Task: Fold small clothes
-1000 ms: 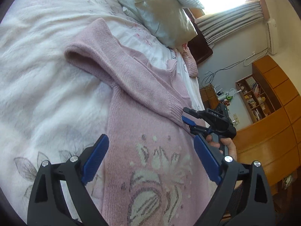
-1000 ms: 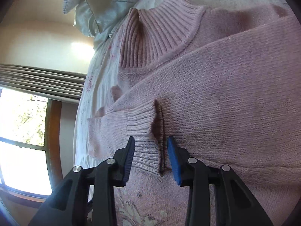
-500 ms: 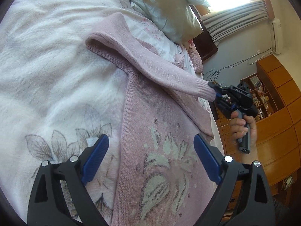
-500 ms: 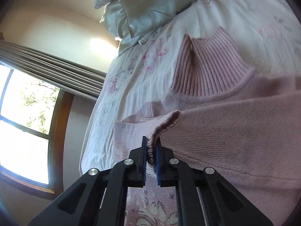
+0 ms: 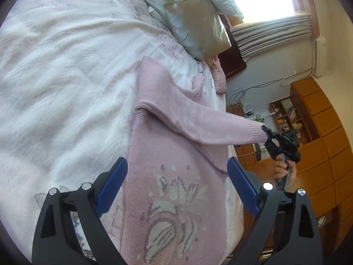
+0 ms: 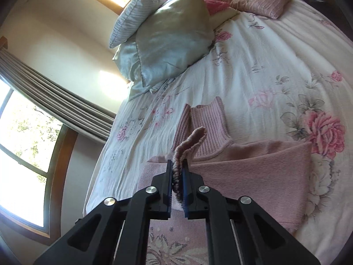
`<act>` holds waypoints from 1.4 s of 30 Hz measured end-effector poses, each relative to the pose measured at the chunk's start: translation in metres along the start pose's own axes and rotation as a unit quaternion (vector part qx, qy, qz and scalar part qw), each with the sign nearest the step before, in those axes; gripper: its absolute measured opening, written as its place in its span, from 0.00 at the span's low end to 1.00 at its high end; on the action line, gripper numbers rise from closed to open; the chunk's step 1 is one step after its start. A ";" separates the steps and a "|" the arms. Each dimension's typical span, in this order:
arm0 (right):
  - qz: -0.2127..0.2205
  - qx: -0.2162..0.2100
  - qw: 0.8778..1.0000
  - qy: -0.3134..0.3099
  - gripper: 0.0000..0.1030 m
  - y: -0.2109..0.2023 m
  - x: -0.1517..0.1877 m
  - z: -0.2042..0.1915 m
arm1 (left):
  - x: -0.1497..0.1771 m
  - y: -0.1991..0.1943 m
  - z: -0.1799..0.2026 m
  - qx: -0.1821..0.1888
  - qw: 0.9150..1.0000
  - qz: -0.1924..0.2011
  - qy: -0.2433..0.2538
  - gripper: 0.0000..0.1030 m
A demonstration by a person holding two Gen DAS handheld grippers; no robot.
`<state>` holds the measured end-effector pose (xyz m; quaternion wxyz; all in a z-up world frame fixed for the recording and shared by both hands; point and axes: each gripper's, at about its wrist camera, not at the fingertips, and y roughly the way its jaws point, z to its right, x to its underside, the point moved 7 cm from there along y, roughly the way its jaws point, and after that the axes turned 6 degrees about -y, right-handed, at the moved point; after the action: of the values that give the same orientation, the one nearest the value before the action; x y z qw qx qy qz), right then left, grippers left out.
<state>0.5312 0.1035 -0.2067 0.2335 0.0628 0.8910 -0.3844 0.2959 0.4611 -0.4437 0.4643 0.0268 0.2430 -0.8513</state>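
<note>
Pink sweater [image 5: 174, 176] lies flat on the floral bedspread [image 5: 66, 88], front up, with the knitted flower motif [image 5: 172, 207] at the near end between the left gripper's fingers.

Right gripper [image 6: 177, 176] is clamped on the ribbed sleeve cuff [image 6: 189, 141] — blue pads pressed together with the knit squeezed between them and the cuff edge curling out above the tips. From the left wrist view the same sleeve [image 5: 198, 121] is stretched out sideways off the sweater body, lifted clear of the bed toward the bed's edge, with a hand [image 5: 284, 172] wrapped round the right gripper's handle.

Left gripper [image 5: 177, 190] is wide apart, holding nothing — it hangs above the lower part of the sweater, one finger over the bedspread, the other near the sweater's far edge.

The ribbed collar [image 6: 207, 128] points toward the pillows [image 6: 169, 42] at the head of the bed. Wooden drawers [image 5: 320, 132] stand beyond the bed, curtained window [image 6: 28, 114] on the other side.
</note>
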 end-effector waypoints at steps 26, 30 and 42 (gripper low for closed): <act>-0.020 0.011 0.992 0.127 0.06 0.020 0.078 0.182 | -0.071 0.148 0.042 -0.024 0.995 -0.088 0.034 0.88; -0.013 0.027 0.991 0.129 0.06 0.017 0.079 0.187 | -0.069 0.152 0.040 -0.036 0.994 -0.096 0.038 0.88; -0.012 0.049 0.990 0.129 0.05 0.008 0.078 0.198 | -0.072 0.150 0.053 -0.035 0.993 -0.101 0.052 0.88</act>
<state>0.5375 -0.0376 -0.3663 0.1086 0.1127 0.8946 -0.4186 0.4672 0.4258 -0.4358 0.3632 0.0302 0.2975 -0.8824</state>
